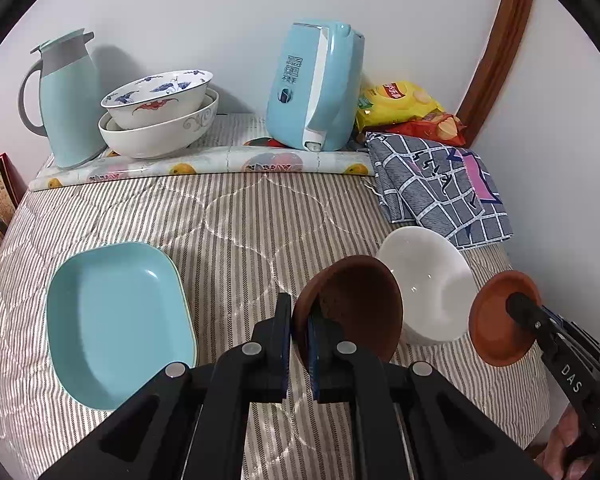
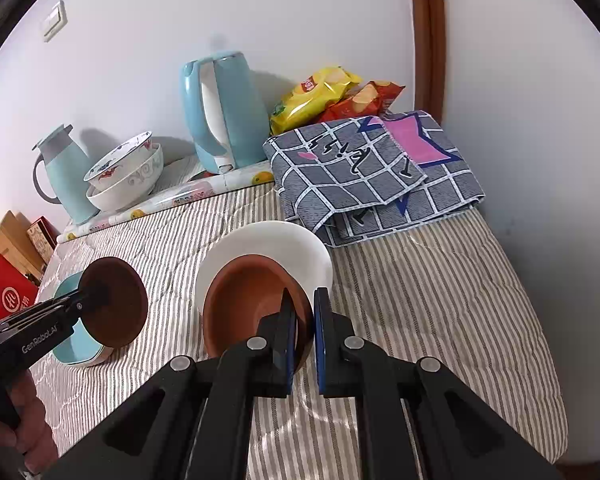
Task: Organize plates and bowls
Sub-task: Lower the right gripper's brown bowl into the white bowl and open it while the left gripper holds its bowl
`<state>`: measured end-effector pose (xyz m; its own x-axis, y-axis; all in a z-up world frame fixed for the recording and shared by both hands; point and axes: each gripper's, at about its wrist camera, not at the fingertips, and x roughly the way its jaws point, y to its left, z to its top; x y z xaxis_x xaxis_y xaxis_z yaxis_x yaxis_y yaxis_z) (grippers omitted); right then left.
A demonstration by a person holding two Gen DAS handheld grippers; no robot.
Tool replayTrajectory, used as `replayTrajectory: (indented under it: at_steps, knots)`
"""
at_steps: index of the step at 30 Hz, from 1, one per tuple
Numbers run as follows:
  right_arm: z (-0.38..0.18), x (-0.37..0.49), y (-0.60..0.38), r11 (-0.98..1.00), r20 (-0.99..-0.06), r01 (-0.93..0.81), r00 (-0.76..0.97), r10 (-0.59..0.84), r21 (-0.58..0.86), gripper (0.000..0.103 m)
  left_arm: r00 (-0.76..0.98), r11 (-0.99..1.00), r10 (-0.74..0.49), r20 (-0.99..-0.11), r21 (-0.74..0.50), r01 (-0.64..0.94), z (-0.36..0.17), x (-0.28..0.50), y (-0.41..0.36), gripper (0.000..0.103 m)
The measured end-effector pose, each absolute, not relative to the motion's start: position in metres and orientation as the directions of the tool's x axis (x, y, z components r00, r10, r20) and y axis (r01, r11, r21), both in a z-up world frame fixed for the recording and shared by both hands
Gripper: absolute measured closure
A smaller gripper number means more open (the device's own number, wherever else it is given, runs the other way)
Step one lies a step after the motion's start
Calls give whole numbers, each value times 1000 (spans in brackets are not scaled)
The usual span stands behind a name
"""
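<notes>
Bowls in play: dark brown bowl (image 1: pixel 352 304) pinched at its rim by left hand-held gripper (image 1: pixel 299 344), tilted, lifted over the striped bed cover (image 1: pixel 240 232). Terracotta bowl (image 2: pixel 252 304) clamped at its rim by right hand-held gripper (image 2: pixel 305 340), hanging just in front of white bowl (image 2: pixel 268 248). Teal square dish (image 1: pixel 116 320) resting to the left. Behind: stacked patterned bowls (image 1: pixel 160 116), thermos jug (image 1: pixel 66 100), blue kettle (image 1: pixel 316 84), snack bags (image 1: pixel 400 104), folded checked cloth (image 1: pixel 440 188) close beside white bowl.
</notes>
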<state>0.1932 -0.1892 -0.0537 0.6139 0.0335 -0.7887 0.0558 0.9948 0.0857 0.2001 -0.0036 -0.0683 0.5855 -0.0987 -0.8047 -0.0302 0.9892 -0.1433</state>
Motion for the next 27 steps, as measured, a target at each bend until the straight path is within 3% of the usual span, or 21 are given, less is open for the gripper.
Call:
replayTrajectory:
  at_steps: [27]
  knots:
    - [-107,261,-168,1000,-852,-25,523,2,-13,95,541,986,-80,-837,-146,-81,-93,246,6,95]
